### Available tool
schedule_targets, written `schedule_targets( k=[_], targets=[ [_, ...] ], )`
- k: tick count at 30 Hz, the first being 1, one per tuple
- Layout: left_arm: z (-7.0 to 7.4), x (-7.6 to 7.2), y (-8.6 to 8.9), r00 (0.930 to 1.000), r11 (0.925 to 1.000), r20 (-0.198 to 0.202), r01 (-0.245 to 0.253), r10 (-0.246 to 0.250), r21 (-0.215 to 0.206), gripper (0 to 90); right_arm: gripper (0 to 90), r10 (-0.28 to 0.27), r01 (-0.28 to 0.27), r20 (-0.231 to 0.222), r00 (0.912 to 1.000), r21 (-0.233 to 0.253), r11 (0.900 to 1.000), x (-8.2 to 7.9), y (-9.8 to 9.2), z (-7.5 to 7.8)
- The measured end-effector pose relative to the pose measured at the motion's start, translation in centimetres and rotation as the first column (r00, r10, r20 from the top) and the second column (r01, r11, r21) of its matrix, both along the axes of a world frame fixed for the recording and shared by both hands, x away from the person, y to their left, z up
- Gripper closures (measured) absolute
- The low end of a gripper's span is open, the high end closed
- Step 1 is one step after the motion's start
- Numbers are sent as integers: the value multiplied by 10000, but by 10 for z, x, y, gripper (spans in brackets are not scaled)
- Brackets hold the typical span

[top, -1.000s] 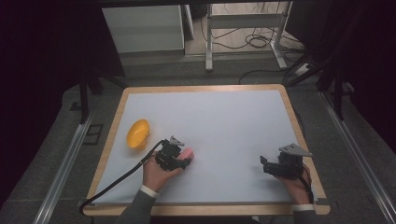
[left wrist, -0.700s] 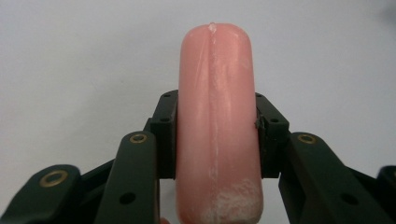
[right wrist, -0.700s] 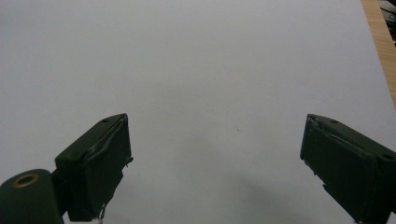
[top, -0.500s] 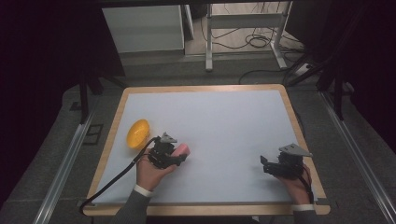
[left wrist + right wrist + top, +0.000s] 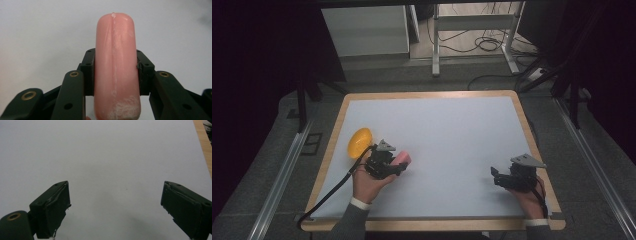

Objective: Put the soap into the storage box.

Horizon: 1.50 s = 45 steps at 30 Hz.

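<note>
A pink sausage-shaped piece [image 5: 115, 65] stands between the two black jaws of my left gripper [image 5: 115, 67], which is shut on it; its rounded end points away from the camera. In the high view the same pink piece [image 5: 402, 159] sticks out to the right of my left gripper [image 5: 394, 166], low over the white table top at the front left. A yellow-orange rounded object [image 5: 360, 142] lies just left of that hand. My right gripper [image 5: 495, 176] rests at the front right, jaws wide apart with bare table between its fingertips [image 5: 53, 205].
The white table top [image 5: 447, 130] has a wooden rim [image 5: 332, 135]; its right edge shows in the right gripper view as a wooden strip [image 5: 203, 142]. A black cable [image 5: 329, 192] trails from the left gripper over the front left edge. Metal rails run along both sides.
My left gripper has drifted left and slightly away from the front edge with the pink piece in it, closer to the yellow-orange object. The right gripper has stayed in place.
</note>
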<state>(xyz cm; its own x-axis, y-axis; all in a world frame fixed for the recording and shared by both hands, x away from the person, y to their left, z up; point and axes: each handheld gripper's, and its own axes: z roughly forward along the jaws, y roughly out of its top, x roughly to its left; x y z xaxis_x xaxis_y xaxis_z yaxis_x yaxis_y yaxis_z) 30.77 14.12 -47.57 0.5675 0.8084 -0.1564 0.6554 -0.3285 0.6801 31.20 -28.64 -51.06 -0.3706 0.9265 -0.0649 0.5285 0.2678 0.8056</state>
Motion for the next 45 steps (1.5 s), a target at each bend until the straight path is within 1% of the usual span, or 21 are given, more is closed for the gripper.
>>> schedule_targets(
  k=[16, 24, 27, 32, 34, 39, 41, 45],
  targets=[
    [9, -1, 10, 9996, 9999, 220, -158, 159, -47, 600, 85, -21, 21, -29, 10000, -3, 10000, 0, -1, 0],
    [15, 0, 16, 9987, 9992, 360, -366, 371, -127, 600, 85, -40, 40, -35, 10000, -2, 10000, 0, -1, 0],
    [19, 0, 21, 9979, 9988, 442, -469, 474, -121, 600, 85, -62, 62, -22, 10000, 1, 10000, 0, -1, 0],
    [21, 1, 26, 9973, 9984, 469, -555, 560, -133, 600, 85, -80, 80, -21, 10000, 4, 10000, 0, -1, 0],
    [22, 2, 30, 9969, 9978, 472, -620, 631, -240, 600, 85, -101, 101, -38, 9999, 5, 9999, 0, -1, 0],
    [23, 4, 41, 9950, 9956, 463, -872, 887, -334, 600, 85, -112, 112, -51, 9999, 3, 9999, 0, -1, 0],
    [23, 5, 48, 9934, 9937, 423, -1050, 1066, -383, 600, 85, -110, 110, -47, 9999, -7, 9999, 0, -2, 0],
    [23, 6, 54, 9920, 9924, 414, -1181, 1196, -359, 600, 85, -118, 118, -49, 9999, 1, 9999, 0, -2, 0]
  ],
)
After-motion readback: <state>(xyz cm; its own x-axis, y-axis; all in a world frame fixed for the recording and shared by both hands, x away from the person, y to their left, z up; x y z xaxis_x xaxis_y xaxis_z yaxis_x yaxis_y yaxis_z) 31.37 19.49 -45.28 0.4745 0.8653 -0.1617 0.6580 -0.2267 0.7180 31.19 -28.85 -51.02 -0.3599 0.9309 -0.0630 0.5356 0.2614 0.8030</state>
